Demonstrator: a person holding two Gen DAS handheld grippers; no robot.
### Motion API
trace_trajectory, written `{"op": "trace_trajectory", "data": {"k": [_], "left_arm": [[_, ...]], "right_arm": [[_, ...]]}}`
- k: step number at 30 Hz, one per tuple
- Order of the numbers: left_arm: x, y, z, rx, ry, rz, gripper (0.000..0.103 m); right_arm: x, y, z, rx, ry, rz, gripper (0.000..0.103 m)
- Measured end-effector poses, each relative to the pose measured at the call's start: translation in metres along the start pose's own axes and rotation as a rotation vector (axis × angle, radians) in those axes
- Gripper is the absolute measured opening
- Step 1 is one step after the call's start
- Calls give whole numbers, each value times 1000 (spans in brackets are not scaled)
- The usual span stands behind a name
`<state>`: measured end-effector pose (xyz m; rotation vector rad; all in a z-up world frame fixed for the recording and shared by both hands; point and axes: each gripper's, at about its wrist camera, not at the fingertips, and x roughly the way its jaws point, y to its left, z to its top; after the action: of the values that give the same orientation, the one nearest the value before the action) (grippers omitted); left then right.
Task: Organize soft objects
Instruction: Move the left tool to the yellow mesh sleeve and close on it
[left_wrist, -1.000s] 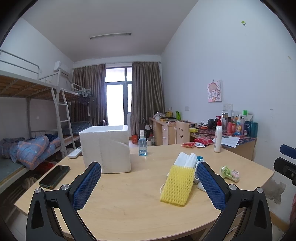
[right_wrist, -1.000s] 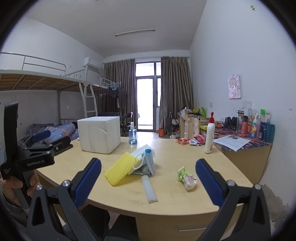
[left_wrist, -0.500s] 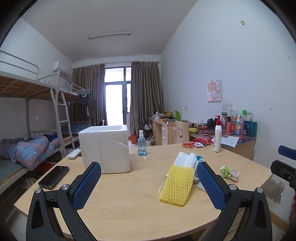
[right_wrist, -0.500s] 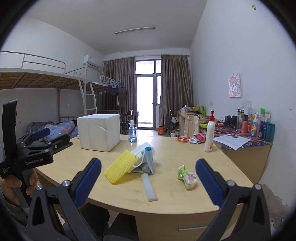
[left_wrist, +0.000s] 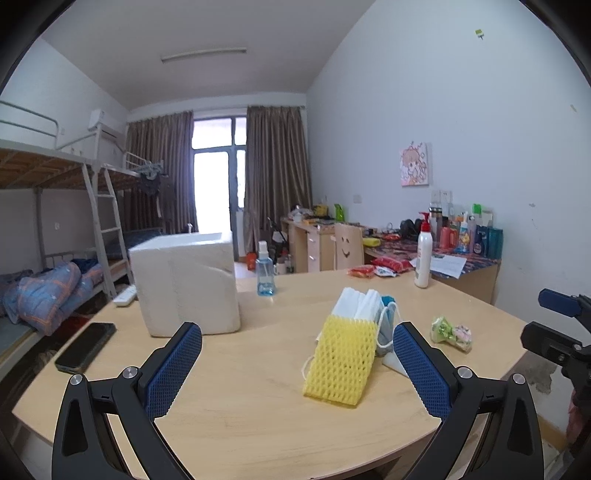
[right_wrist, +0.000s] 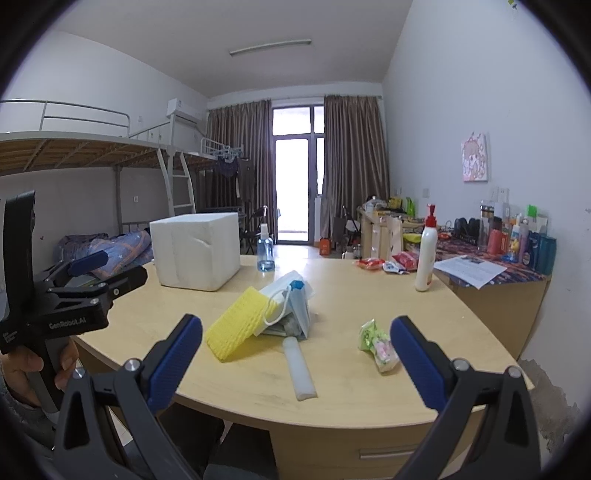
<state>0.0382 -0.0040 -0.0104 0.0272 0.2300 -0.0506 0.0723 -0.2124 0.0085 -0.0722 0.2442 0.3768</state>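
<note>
A yellow foam net sleeve (left_wrist: 341, 360) lies on the round wooden table (left_wrist: 236, 417), leaning on a pile of white and blue face masks (left_wrist: 369, 308). The sleeve (right_wrist: 236, 328) and masks (right_wrist: 291, 299) also show in the right wrist view, with a white foam strip (right_wrist: 299, 363) in front and a small green and pink packet (right_wrist: 378, 345) to the right. A white foam box (left_wrist: 186, 286) stands at the table's left. My left gripper (left_wrist: 295, 365) is open and empty above the near table edge. My right gripper (right_wrist: 295, 360) is open and empty, short of the table edge.
A black phone (left_wrist: 86, 347) lies at the table's left edge. A blue spray bottle (left_wrist: 265, 271), a white pump bottle (left_wrist: 423, 258) and red snack packets (left_wrist: 380, 267) stand further back. A desk with bottles (right_wrist: 513, 236) is at the right wall, a bunk bed (left_wrist: 55, 206) at the left.
Both views have shifted only slightly; the objects on the table have not moved and both grippers stay open.
</note>
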Motion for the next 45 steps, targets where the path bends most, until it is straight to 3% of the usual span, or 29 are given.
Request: {"op": "trace_trajectory", "data": {"k": [6,11,33,38,42,45], "left_arm": [[24,-5,-5,10,75,-62,103],[41,-10,-10,31,112,-60,103],[122,-12,-32,36,347,-212,102],[134,-15,-37,32,395,-237,97],[141,-18,-36,34,436,-270,83],[147,-19,-36,55,458,-255,78]], "right_arm": [[15,-3,-5,-2,41,7,103],[28,-6,-11,10,69,20,103],[83,-16,-32,44,259,42,103],[90,-12,-32,31,278,49,103],[94,-10,-31,21,292,56,103],[97,-8,-30,14,297,67,103]]}}
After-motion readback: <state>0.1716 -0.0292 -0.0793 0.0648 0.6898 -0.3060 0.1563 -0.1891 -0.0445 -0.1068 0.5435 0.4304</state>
